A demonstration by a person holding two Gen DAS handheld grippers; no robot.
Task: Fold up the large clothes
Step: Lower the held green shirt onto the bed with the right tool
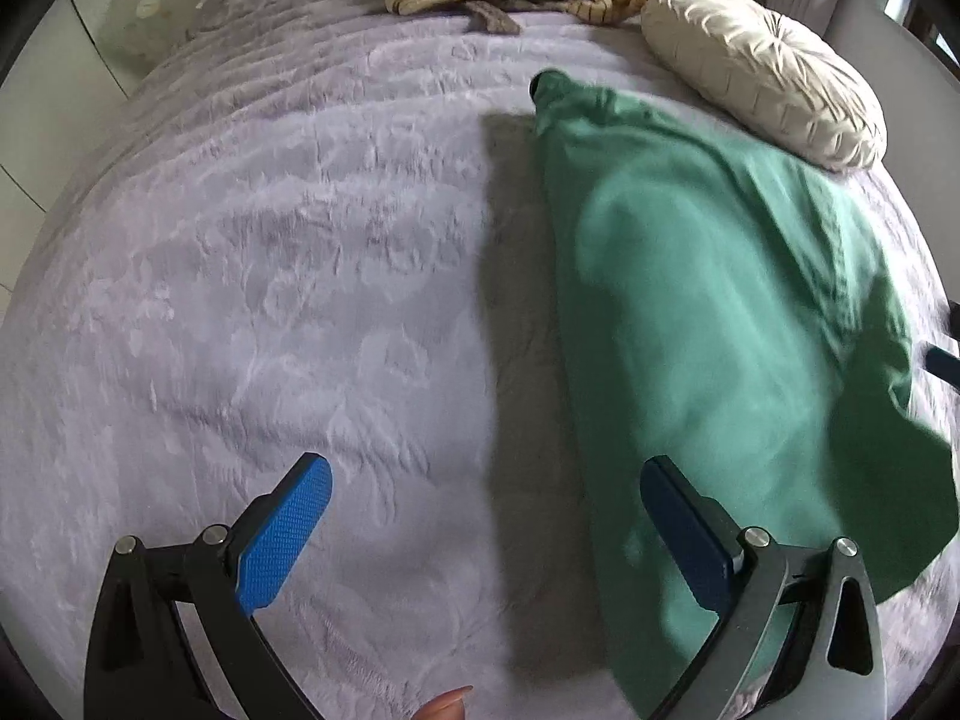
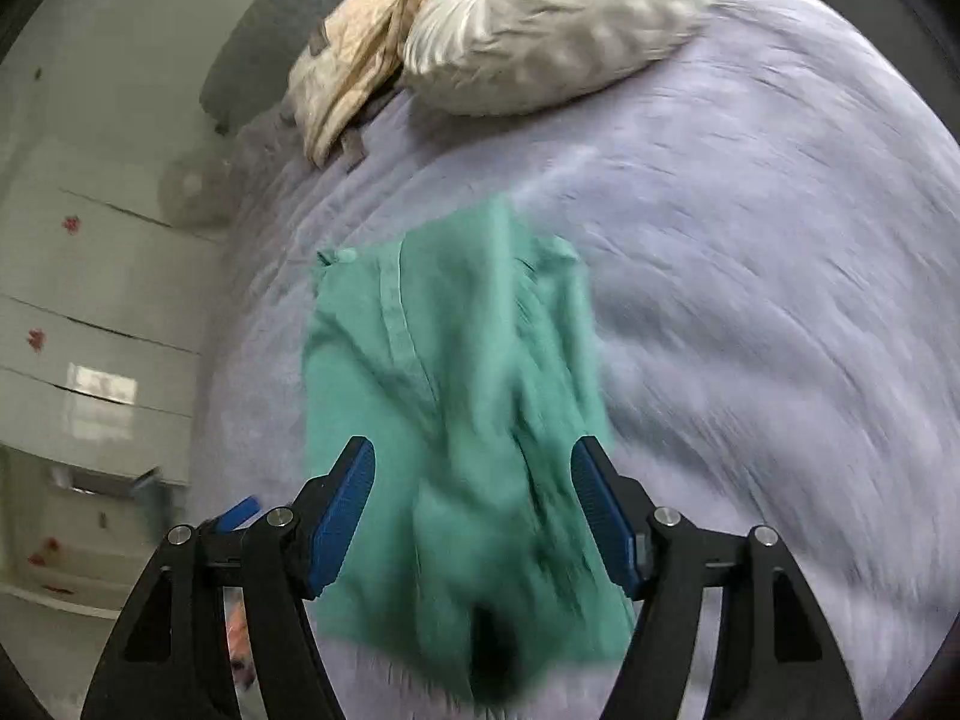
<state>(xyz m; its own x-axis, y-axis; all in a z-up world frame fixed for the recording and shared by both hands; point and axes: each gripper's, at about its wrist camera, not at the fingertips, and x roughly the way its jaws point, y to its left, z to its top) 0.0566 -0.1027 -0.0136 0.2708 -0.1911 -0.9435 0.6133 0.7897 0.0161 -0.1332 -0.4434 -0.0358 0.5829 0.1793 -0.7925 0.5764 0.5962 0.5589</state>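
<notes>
- Left wrist view: the left gripper [image 1: 486, 516] hangs over the bed [image 1: 270, 300], fingers spread wide with nothing between them. The green garment [image 1: 720, 330] lies on the lilac cover to the right, beside a cream pillow [image 1: 762, 72].
- Right wrist view: the right gripper [image 2: 474, 504] is above the garment [image 2: 456, 372], fingers apart, not pressing the blurred cloth.

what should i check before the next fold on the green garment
1. Left gripper open and empty: ok.
2. Right gripper open, pads not pressing cloth: ok.
3. Green garment lying flat and smooth: not ok, it looks rumpled and bunched in the right wrist view.
4. Round pillow clear of the garment: not ok, they meet at the far edge.
5. Bare blanket beside the garment for spreading: ok.
6. Which edge is collar or hem: cannot tell, picture blurred.
</notes>
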